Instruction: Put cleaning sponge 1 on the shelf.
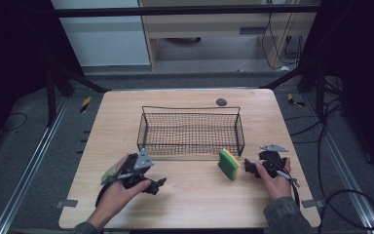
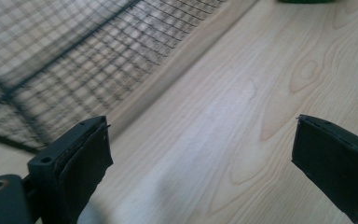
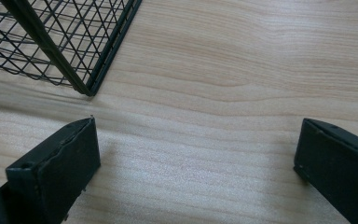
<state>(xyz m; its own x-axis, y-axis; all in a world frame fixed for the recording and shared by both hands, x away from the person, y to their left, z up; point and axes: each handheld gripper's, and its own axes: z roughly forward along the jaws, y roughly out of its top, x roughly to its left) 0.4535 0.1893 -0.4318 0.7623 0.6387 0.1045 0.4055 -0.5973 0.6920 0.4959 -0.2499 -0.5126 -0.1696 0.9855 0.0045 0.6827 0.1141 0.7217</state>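
the sponge [image 1: 229,164] stands on edge on the surface [image 1: 195,195], just near of the wire basket [image 1: 191,130] at its right end, yellow-green faces up; from the high view you cannot tell whether it touches the basket's near wall. in your left hand-held gripper view a dark green sliver [image 2: 305,1] is cut off by the top edge, too little of it to tell what it is. a flat yellow-green thing [image 1: 110,172] lies partly hidden under your left hand [image 1: 119,187], and what it is stays hard to make out. a small dark round spot [image 1: 221,102] sits on the surface beyond the basket, too small to read. the basket's far side blurs in the left hand-held gripper view, where its mesh [image 2: 74,60] runs off the top and left.

your left hand-held gripper [image 1: 148,181] hovers low over the near left of the surface, jaws spread wide, nothing between them but bare wood [image 2: 205,154]; the left pad [image 2: 86,163] is close to the basket's base rail. your right hand-held gripper [image 1: 249,166] lies just right of the sponge, pointing at it, near but apart. its jaws are spread wide too, with bare wood [image 3: 196,158] between them and the basket's corner [image 3: 86,88] just beyond the left pad [image 3: 60,172]. neither pinches or touches anything.
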